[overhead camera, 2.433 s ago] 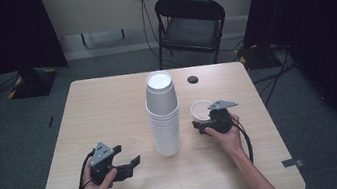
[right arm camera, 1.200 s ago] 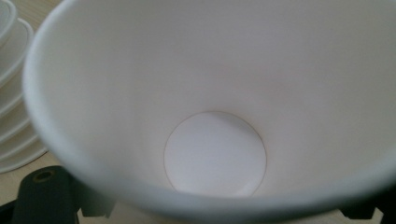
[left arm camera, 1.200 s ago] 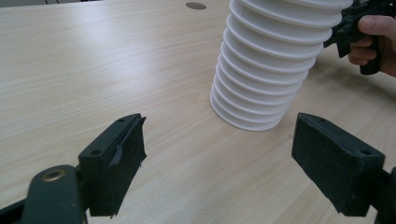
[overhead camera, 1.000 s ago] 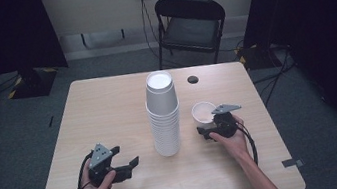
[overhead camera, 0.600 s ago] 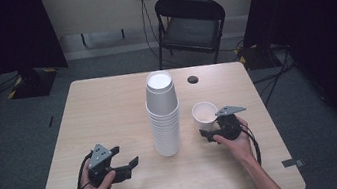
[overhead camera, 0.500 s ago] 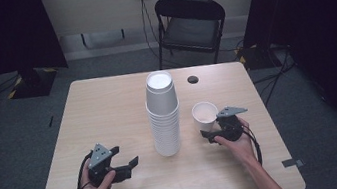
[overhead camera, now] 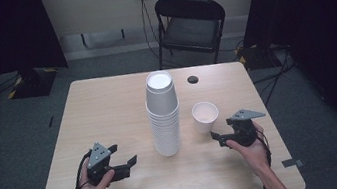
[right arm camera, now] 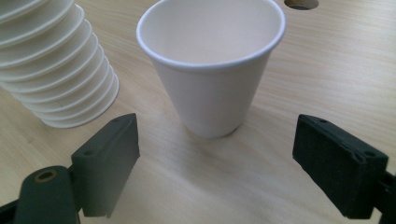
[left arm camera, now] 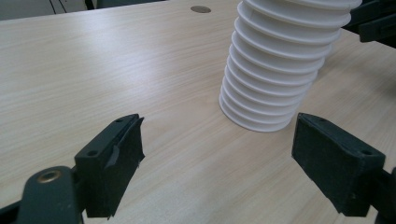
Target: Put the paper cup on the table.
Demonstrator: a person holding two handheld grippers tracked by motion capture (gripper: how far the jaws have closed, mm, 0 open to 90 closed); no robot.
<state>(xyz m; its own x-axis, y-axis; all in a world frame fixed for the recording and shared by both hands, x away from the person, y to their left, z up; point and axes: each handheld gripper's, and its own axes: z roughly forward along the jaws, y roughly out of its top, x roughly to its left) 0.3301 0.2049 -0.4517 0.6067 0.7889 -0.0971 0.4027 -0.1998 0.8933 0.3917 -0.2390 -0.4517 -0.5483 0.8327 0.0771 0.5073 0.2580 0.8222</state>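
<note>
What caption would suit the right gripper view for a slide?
Open black fingers of the right gripper frame an upright single white paper cup beside the stack of white paper cups.

Count from my side: one tall stack of upside-down white paper cups [overhead camera: 163,115], one single upright white paper cup [overhead camera: 205,116], one light wooden table [overhead camera: 108,113], one black folding chair [overhead camera: 190,25], my two black grippers.

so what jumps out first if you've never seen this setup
A tall stack of upturned white paper cups stands near the middle of the pale wooden table. To its right a single white paper cup stands upright and empty. A hand-held black tool sits at each near side, the left tool open and aimed at the stack, the right tool open just short of the single cup, touching nothing.
</note>
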